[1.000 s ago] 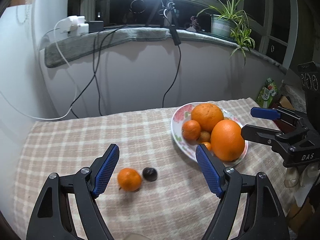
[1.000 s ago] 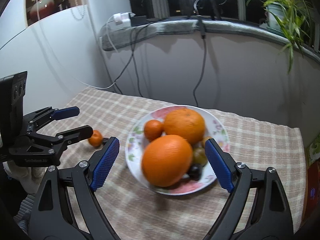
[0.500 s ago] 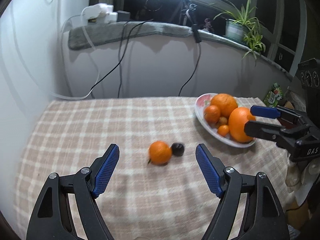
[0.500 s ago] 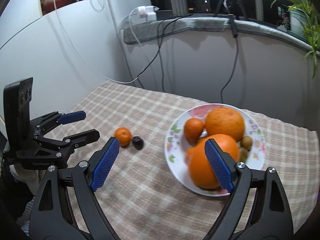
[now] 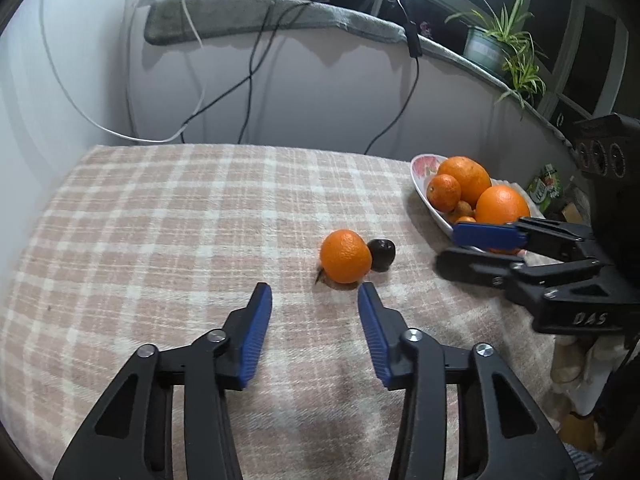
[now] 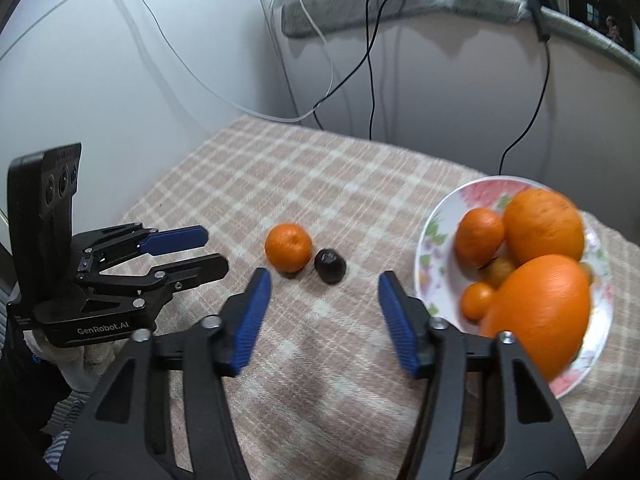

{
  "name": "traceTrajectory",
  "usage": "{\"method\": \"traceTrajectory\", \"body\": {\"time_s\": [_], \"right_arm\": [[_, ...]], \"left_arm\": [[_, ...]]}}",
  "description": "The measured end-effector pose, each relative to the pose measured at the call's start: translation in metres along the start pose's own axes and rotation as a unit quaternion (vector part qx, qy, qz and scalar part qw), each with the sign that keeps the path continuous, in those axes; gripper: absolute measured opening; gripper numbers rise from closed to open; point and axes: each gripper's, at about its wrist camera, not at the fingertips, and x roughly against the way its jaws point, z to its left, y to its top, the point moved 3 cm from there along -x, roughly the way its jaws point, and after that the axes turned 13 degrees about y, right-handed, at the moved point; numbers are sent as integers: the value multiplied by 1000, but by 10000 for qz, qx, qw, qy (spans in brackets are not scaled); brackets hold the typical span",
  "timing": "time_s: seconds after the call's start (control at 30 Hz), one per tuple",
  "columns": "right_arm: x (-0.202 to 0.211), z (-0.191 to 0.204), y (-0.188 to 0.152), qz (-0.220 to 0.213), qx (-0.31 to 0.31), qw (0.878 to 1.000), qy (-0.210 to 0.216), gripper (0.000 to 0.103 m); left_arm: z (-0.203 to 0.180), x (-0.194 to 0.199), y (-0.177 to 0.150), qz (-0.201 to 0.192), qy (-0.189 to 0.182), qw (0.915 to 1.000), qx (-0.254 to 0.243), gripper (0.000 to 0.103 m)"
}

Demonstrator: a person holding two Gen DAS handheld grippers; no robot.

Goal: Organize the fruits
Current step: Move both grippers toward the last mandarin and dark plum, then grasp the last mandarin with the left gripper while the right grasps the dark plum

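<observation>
Across the whole bench lies a pink-and-cream checked cloth, under a pale wall hung with cables. Toward the bench's right edge sits a floral plate piled with fruit: two large oranges, a mandarin and a few small ones. The right tongs hang with the jaws wide and nothing between them, over the cloth left of the plate; their body in the left wrist view reads "DAS". The left tongs are parted about as far, also empty, just short of the loose fruit; their side in the right wrist view reads "GenRobot.AI". Near the middle of the bench, well apart from the plate, a loose mandarin rests on the cloth. A small dark fruit lies touching it on the plate side. A green packet beyond the right edge bears print too small to read.
</observation>
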Motion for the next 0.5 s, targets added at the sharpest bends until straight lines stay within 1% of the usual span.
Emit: {"method": "traceTrajectory", "body": {"time_s": [0.07, 0.13, 0.23, 0.43, 0.5], "right_arm": [[-8, -2, -1, 69, -21, 10000, -30, 53], [-15, -2, -1, 123, -33, 9999, -19, 48], [-23, -5, 1, 169, -30, 9998, -68, 42], [-36, -4, 4, 327, 187, 9985, -387, 39], [-39, -5, 5, 384, 222, 9982, -414, 36]], "left_arm": [[-4, -4, 0, 28, -39, 10000, -69, 41], [-10, -8, 1, 50, -87, 9998, -153, 40], [-16, -13, 3, 66, -96, 9995, -278, 39], [-23, -22, 8, 71, -41, 9986, -515, 38], [-25, -24, 9, 58, -16, 9982, -603, 38]]}}
